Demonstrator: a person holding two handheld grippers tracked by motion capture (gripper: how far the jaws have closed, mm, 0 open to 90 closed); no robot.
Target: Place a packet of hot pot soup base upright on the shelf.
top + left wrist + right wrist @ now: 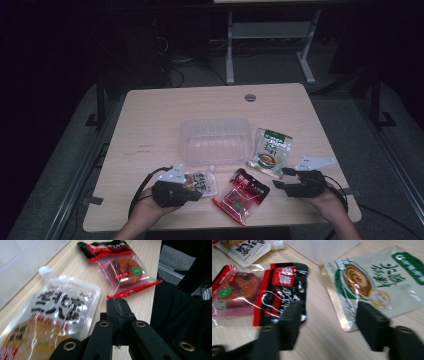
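The left claw (pixel 117 307) has its jaws pressed together on nothing, the white spouted pouch (pixel 53 315) just left of them. The right claw (pixel 329 322) stands apart over bare table (pixel 322 340), red packet (pixel 257 292) and green packet (pixel 377 282) at either jaw.

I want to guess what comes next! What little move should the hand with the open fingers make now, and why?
Probably ease the right gripper forward and close it on a packet. Its fingers stand apart on bare table between the red packet and the green packet, holding nothing.
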